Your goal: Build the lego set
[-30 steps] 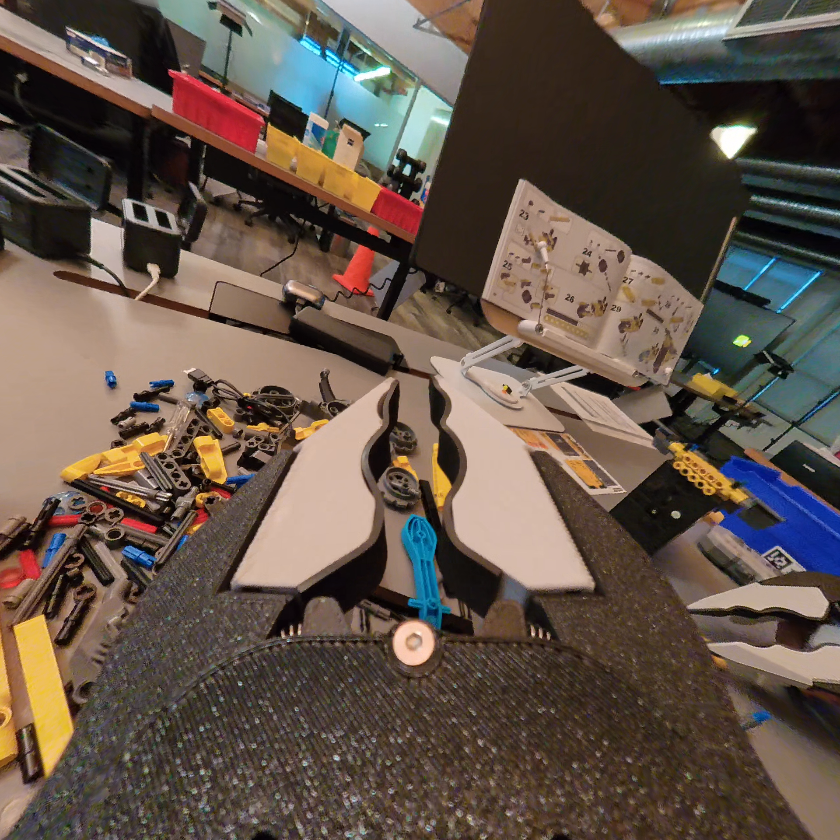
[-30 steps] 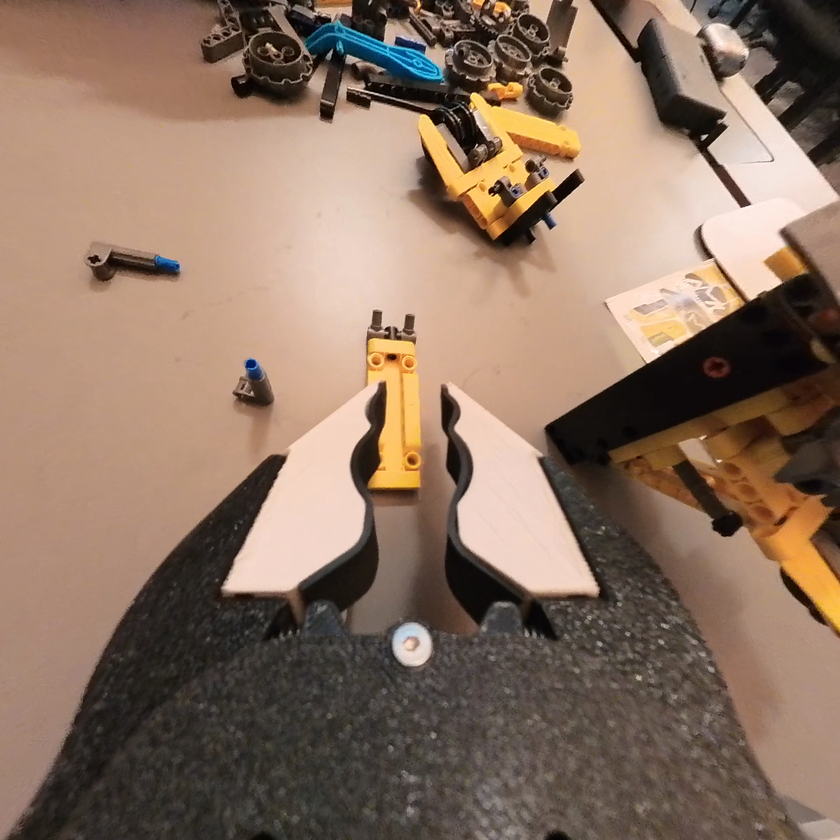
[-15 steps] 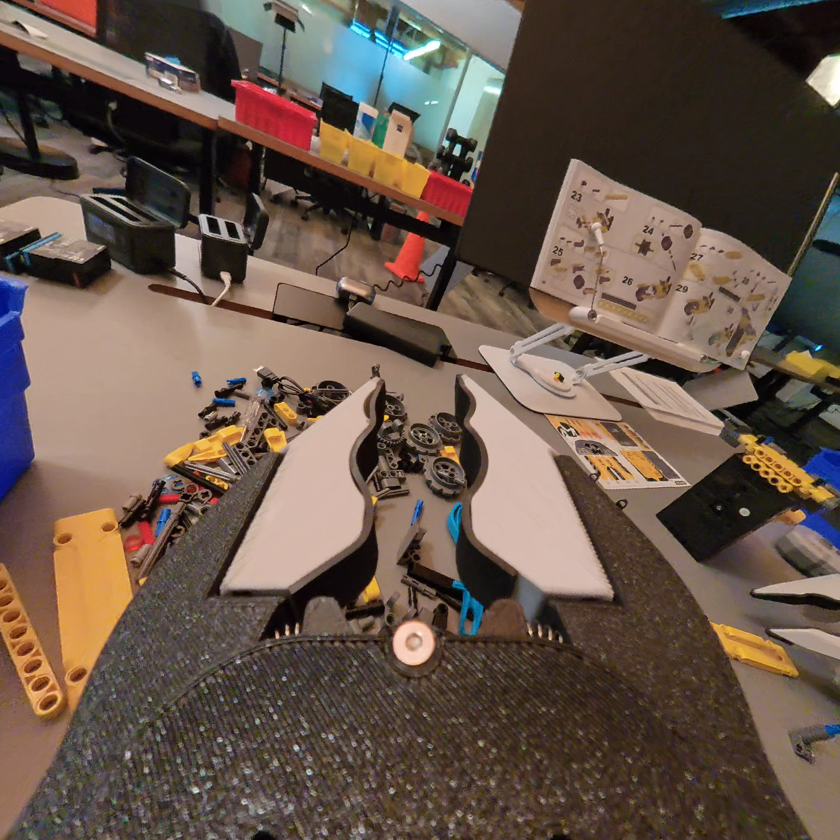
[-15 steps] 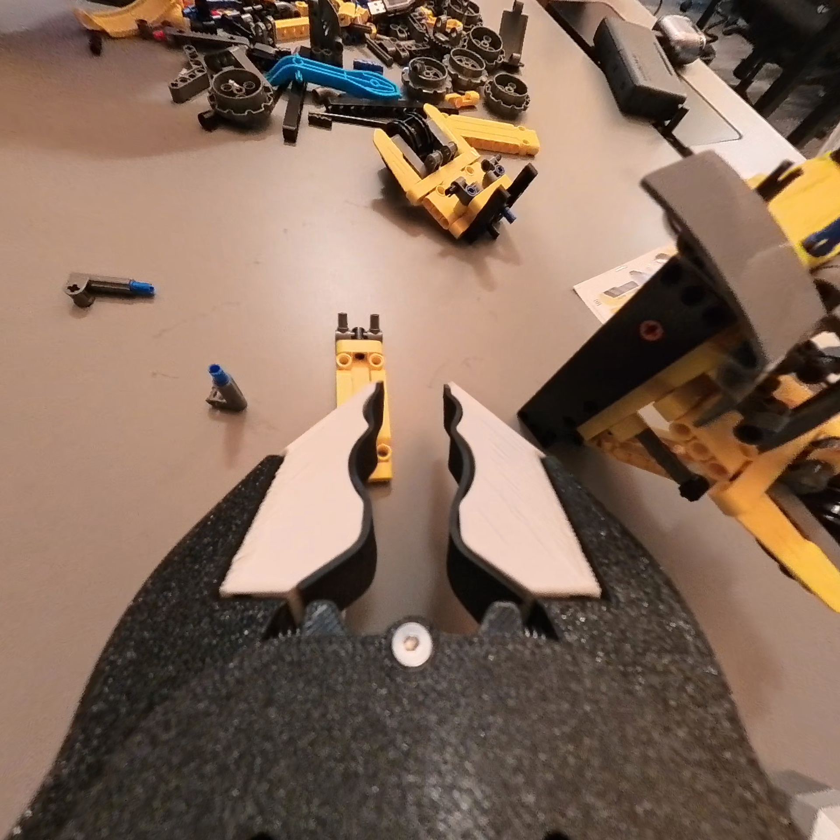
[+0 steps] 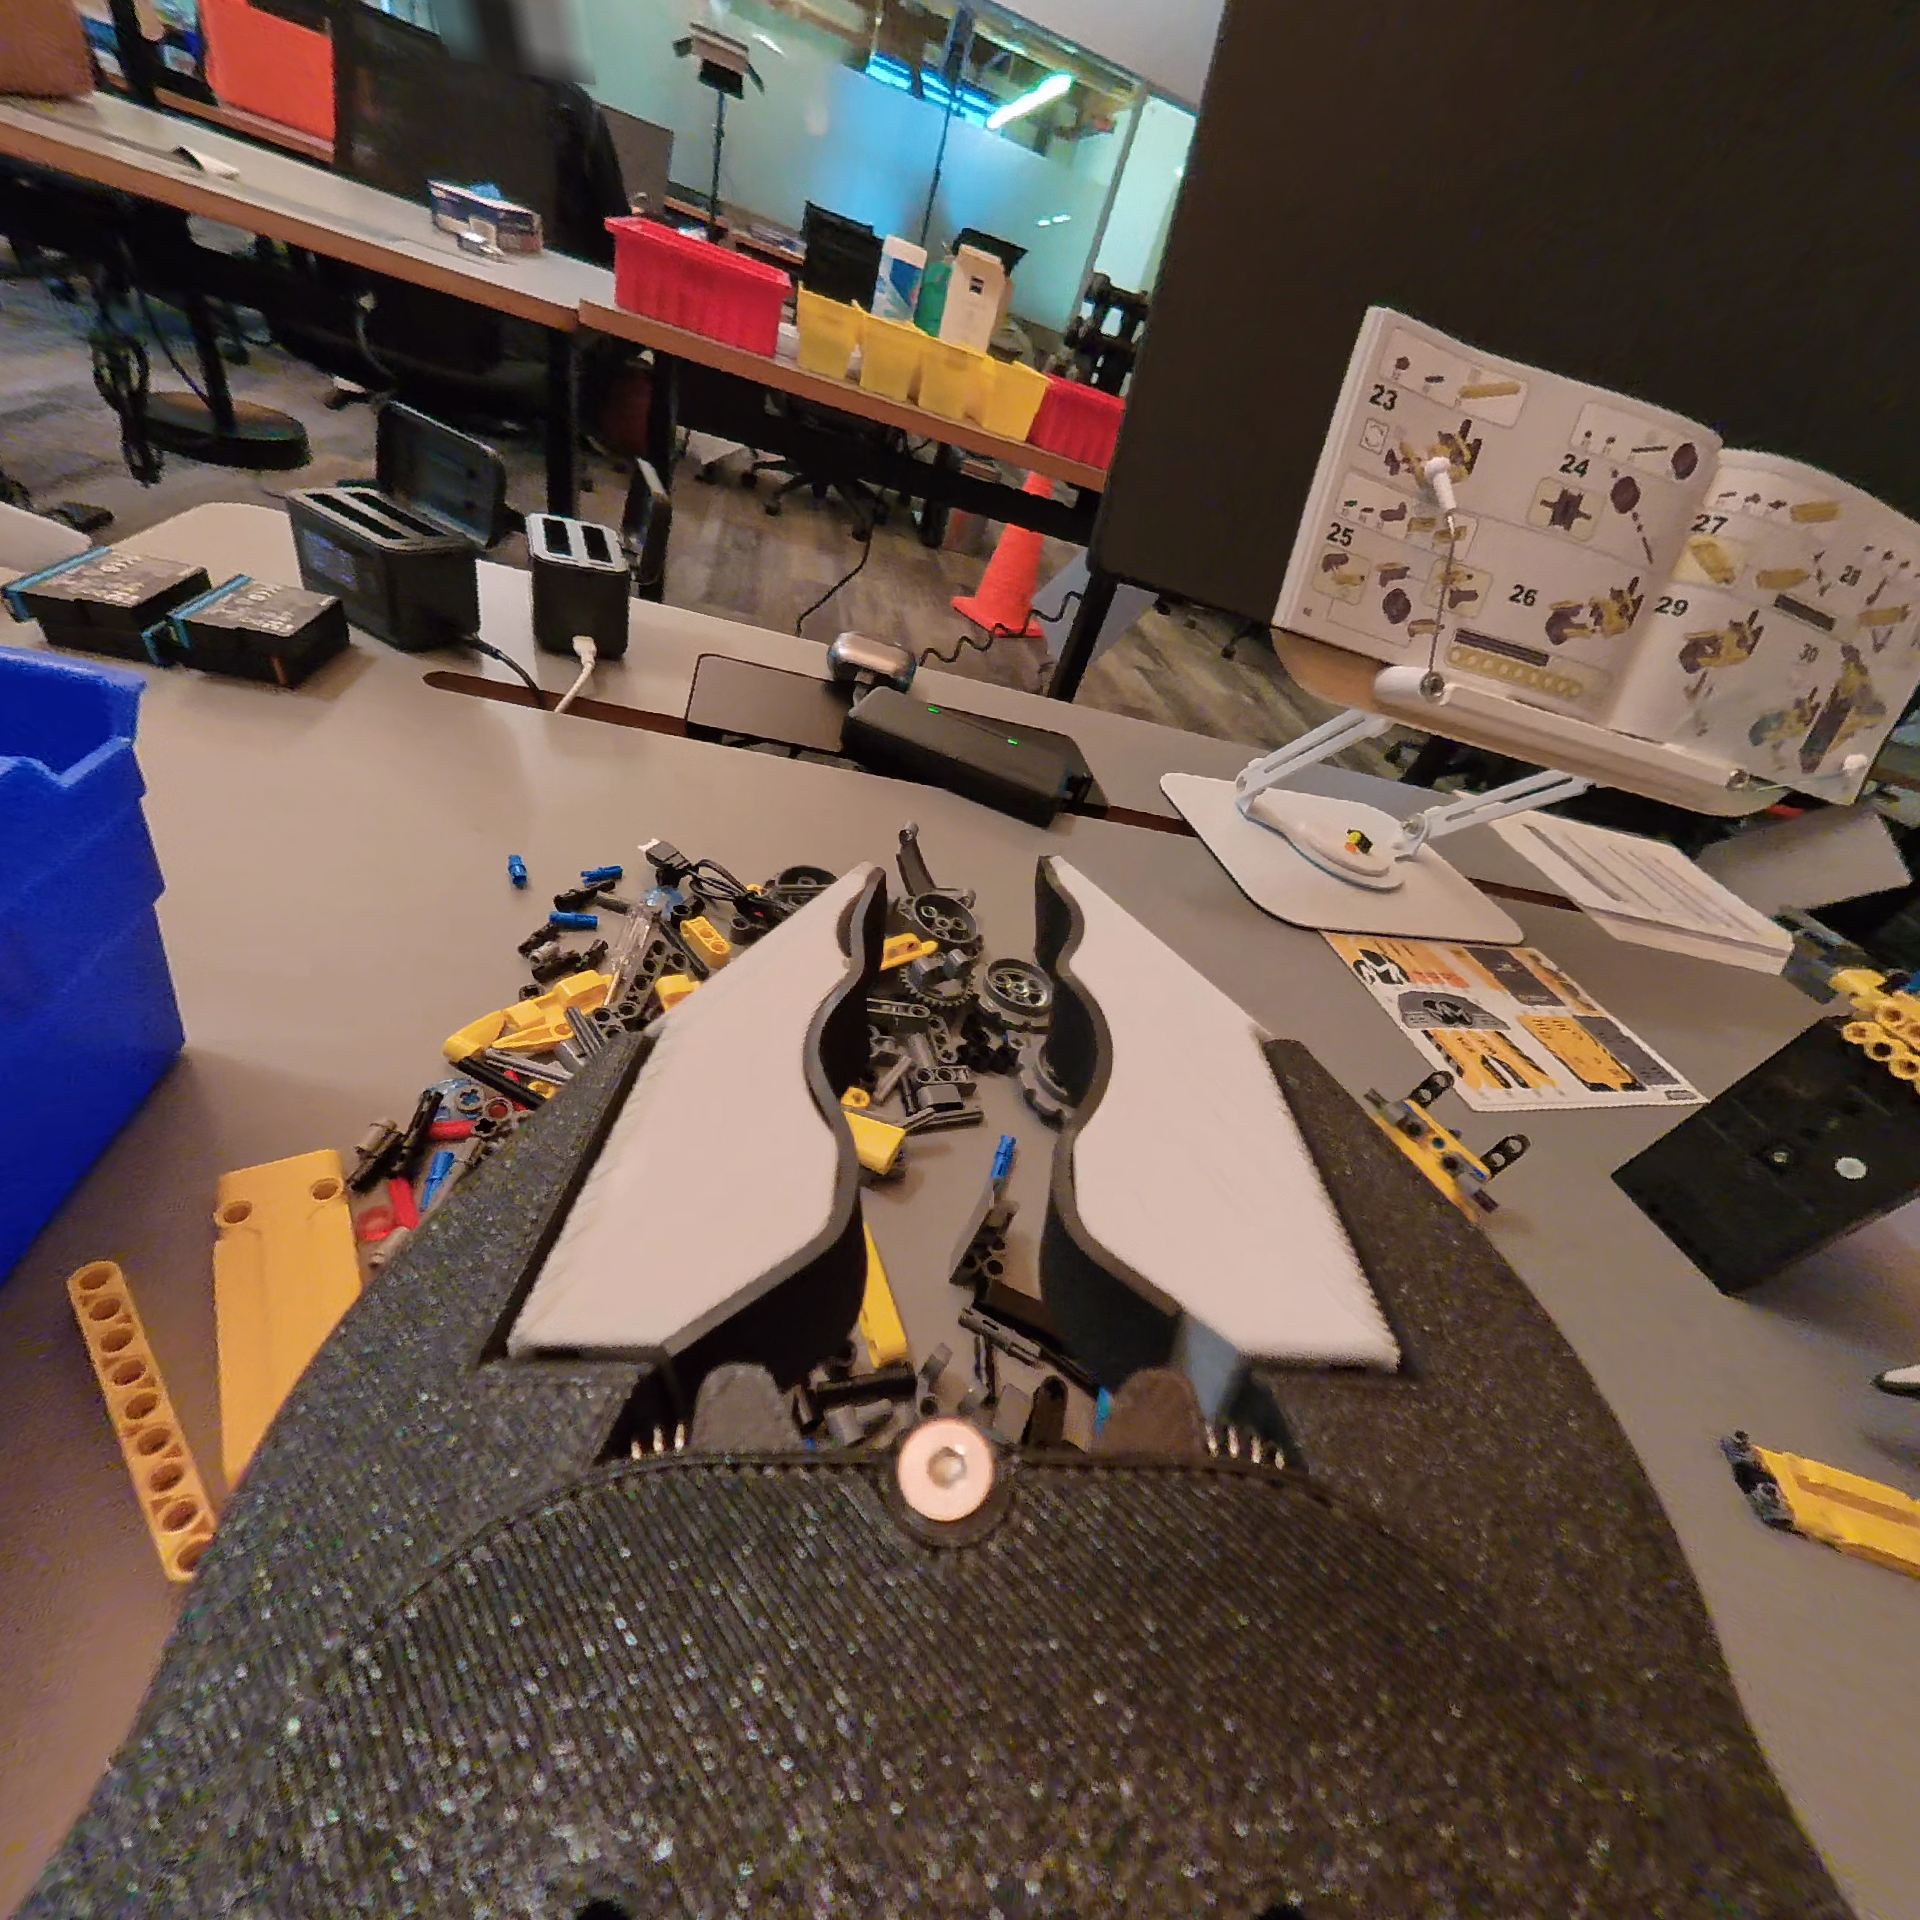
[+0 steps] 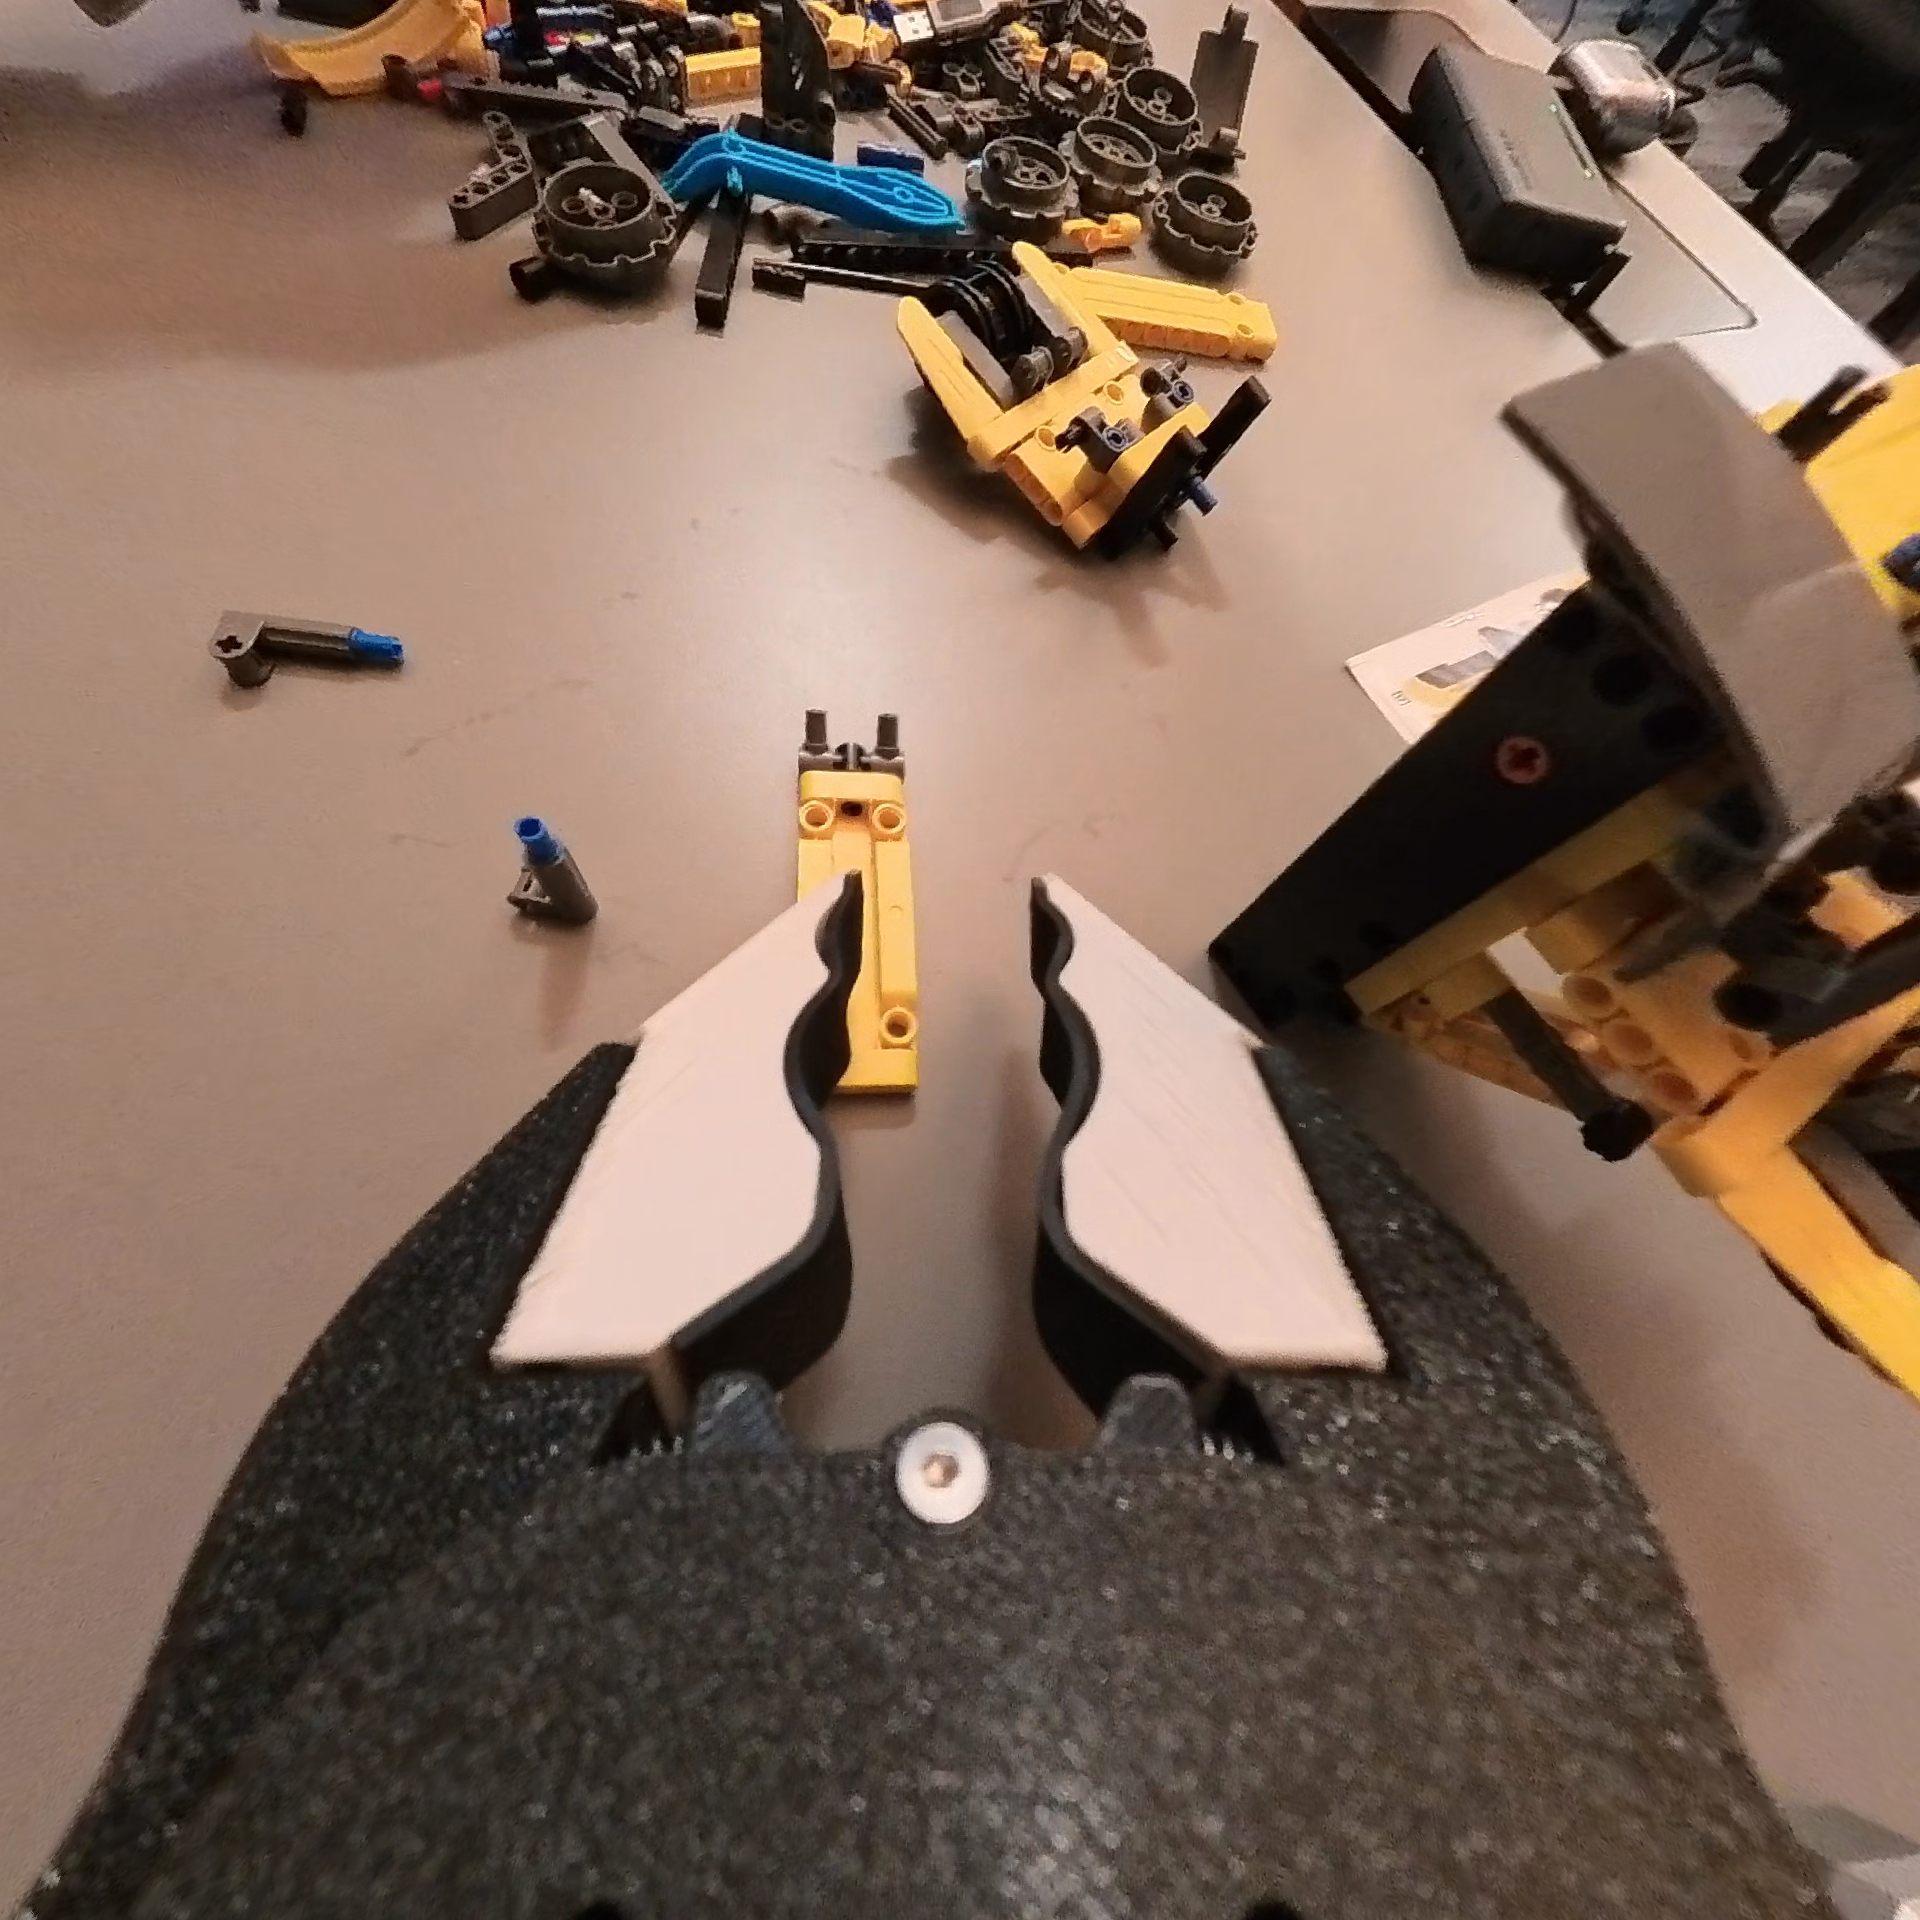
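left gripper: your jaws stand apart with nothing between them. it hangs over the near side of the parts pile and touches no piece.
under the left jaws: grey wheels and gears, black pins and yellow bits lie in the gap, all loose on the table.
right gripper: spread and empty as well, low over bare table on your side of the parts pile, well apart from it.
nearest to the right jaws: a yellow panel with two grey pins at its far end lies flat. its near half runs under the left finger, and i cannot tell whether they touch.
right of the pile: the half-built yellow and black model sits tilted just beside your right finger, with a small yellow subassembly between it and the pile.
near side of the pile, leftward: two grey connectors with blue pins, one near the panel, the other farther off.
left of the pile: a yellow flat panel and a holed yellow beam, then a blue bin walling off that side.
beyond the pile: a black power brick, a booklet open on a white stand, and a sticker sheet.
open room: the widest bare table lies between the pile and your right gripper. the model crowds its right side.
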`<state>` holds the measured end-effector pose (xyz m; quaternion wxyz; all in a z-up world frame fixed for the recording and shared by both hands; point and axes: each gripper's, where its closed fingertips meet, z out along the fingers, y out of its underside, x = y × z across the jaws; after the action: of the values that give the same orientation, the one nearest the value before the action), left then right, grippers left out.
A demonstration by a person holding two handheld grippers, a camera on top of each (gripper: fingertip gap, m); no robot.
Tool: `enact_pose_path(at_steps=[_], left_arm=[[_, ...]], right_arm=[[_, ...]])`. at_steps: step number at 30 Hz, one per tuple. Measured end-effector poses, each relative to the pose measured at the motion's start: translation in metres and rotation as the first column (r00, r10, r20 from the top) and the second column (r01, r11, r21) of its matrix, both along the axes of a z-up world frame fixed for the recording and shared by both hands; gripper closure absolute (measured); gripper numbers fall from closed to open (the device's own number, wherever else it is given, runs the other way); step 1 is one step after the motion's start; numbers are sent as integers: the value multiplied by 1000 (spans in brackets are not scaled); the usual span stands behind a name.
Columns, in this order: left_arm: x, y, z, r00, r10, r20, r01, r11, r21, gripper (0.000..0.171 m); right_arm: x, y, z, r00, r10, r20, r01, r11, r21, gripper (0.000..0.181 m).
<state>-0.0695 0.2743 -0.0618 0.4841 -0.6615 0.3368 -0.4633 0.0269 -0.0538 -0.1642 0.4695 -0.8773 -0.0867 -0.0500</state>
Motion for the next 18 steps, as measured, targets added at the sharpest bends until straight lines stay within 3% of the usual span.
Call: enact_pose_path(at_steps=[4, 6, 11, 18], left_arm=[[-3, 4, 2, 1000, 26, -2, -26, 999, 23, 151], [-6, 5, 4, 999, 36, 3, -36, 999, 28, 171], [-21, 17, -7, 990, 101, -100, -91, 990, 105, 171], [-55, 29, -44, 935, 234, -267, -188, 964, 189, 171]], right_arm=[[2, 0, 2, 999, -4, -49, 4, 1000, 6, 148], [3, 0, 2, 998, -6, -62, 6, 1000, 5, 147], [2, 0, -2, 999, -4, -38, 3, 1000, -16, 145], [5, 1, -9, 999, -27, -43, 24, 998, -59, 145]])
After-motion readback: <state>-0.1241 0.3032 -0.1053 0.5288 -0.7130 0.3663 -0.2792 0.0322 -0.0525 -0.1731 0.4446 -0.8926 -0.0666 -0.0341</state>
